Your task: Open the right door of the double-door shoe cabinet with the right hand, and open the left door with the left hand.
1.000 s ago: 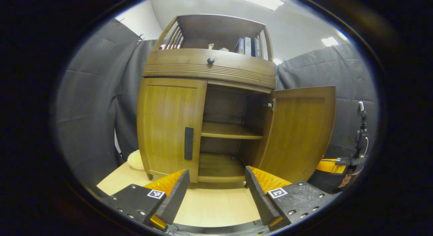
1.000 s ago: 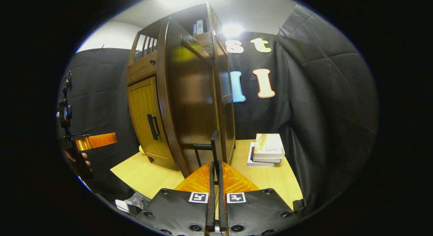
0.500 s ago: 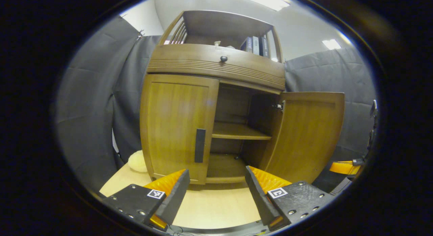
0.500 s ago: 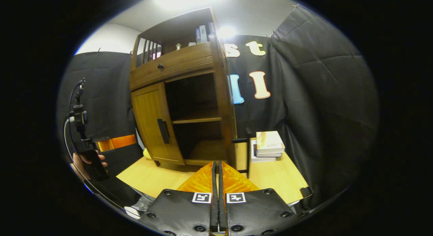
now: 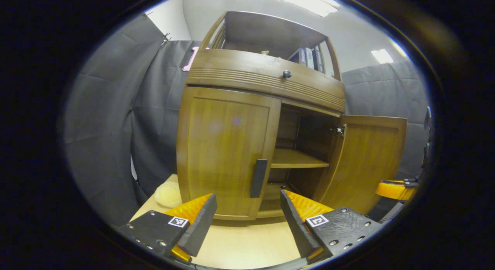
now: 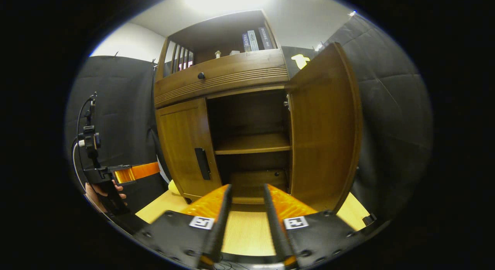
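Observation:
The wooden shoe cabinet stands on a light table. Its left door [image 5: 226, 154] is closed, with a dark vertical handle [image 5: 258, 178]. Its right door [image 5: 367, 161] is swung wide open. My left gripper [image 5: 247, 200] is open, a short way in front of the left door, with the handle just above the gap between its fingers. My right gripper [image 6: 247, 188] is open with nothing in it, in front of the open compartment. In the right gripper view the right door [image 6: 325, 127] stands open at the right, the left door's handle [image 6: 202, 163] at the left, and the left gripper [image 6: 131, 173] farther left in a hand.
Inside the open half, a shelf [image 6: 251, 143] spans the middle. A drawer with a round knob [image 5: 286, 74] runs above the doors, and books [image 6: 253, 30] stand on the top shelf. A pale yellow lump [image 5: 167, 194] lies on the table [image 5: 239, 243] left of the cabinet.
My right gripper went from shut at the right door's handle to open, and its view swung round to face the cabinet front. In the left gripper view the left door's handle moved right, towards the finger gap.

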### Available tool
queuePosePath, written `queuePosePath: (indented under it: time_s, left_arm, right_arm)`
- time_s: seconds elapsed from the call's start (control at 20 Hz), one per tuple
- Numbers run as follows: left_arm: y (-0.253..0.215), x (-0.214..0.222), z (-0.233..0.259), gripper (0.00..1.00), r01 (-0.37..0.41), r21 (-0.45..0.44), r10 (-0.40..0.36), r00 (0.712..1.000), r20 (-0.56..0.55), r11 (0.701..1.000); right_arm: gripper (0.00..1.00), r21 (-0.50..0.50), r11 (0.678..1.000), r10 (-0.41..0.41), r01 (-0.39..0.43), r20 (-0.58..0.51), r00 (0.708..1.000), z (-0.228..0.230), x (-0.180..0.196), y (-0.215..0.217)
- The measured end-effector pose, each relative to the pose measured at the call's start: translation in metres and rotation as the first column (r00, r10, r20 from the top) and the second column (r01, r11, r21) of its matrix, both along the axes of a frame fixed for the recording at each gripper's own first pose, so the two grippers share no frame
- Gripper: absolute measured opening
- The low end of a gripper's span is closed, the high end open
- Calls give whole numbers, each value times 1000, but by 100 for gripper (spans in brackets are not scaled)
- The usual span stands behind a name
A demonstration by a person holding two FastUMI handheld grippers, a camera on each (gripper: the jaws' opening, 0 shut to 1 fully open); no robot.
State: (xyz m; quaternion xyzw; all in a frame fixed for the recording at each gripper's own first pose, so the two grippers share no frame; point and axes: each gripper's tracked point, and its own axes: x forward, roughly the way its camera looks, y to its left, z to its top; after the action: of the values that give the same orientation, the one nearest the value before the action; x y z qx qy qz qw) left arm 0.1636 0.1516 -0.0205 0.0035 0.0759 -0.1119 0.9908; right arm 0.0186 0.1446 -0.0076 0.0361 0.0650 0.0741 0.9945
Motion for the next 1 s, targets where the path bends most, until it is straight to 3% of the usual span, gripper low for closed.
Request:
queuePosePath:
  time_s: [0.15,0.2,0.45,0.85,0.9,1.0]
  left_arm:
    - [12,13,2,94,4,20,-5,1000,20,1000]
    - [11,20,1,94,11,21,-11,1000,15,1000]
    - [-5,58,-8,94,42,30,-42,999,-2,999]
    - [-49,132,-46,94,32,77,-27,998,-55,997]
    - [-54,140,-50,94,29,76,-25,998,-61,997]
    - [-57,154,-52,94,26,64,-22,997,-70,998]
  right_arm:
    - [94,-28,999,-17,18,27,1000,6,13,13]
    - [99,-40,999,-22,23,39,999,8,17,17]
    - [96,-64,998,-26,29,56,998,5,45,20]
    - [93,-43,999,4,-3,33,999,-9,112,25]
    - [98,-47,999,18,-16,37,999,-8,118,29]
    - [98,-65,997,38,-35,46,998,-7,123,31]
